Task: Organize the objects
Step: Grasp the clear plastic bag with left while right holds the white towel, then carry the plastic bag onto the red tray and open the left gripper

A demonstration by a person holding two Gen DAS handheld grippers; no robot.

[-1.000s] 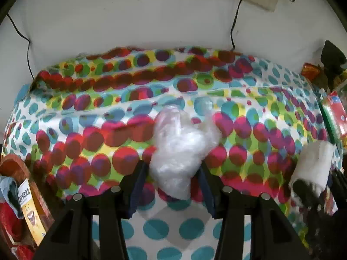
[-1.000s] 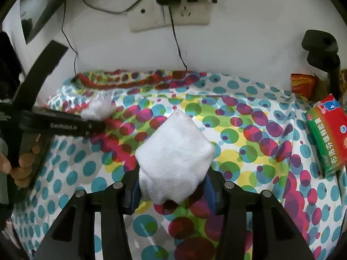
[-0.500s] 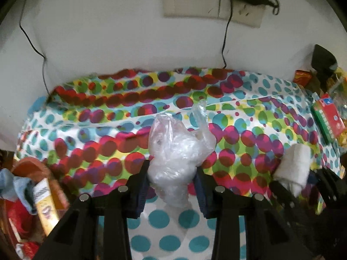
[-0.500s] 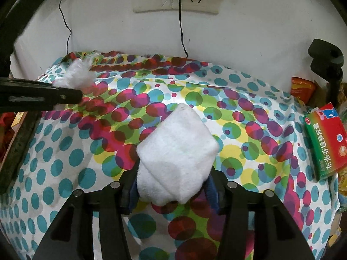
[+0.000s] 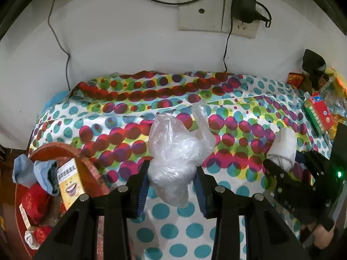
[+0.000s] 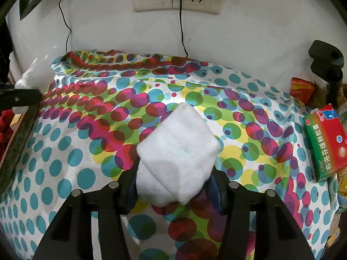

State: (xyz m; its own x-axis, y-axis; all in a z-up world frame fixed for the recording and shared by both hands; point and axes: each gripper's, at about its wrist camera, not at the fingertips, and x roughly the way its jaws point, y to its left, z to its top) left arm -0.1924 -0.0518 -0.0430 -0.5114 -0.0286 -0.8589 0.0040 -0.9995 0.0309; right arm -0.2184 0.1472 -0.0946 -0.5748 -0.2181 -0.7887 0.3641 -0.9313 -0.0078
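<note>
Left gripper (image 5: pixel 171 184) clamps a clear plastic bag (image 5: pixel 177 153); right gripper (image 6: pixel 174 184) clamps a white cloth (image 6: pixel 177 158). At three o'clock, a red-green box (image 6: pixel 325 143) reads "布洛芬缓释胶囊".

The plastic bag (image 5: pixel 177 153) sits between the fingers of the left tongs (image 5: pixel 171 186), above the counter (image 5: pixel 238 112). The basket (image 5: pixel 91 169) lies left of them. The folded cloth (image 6: pixel 177 158) sits in the right tongs (image 6: pixel 173 186); the medicine box (image 6: pixel 325 143) lies to their right.

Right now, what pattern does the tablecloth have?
The tablecloth has multicoloured polka dots, clearest in the right wrist view.
</note>
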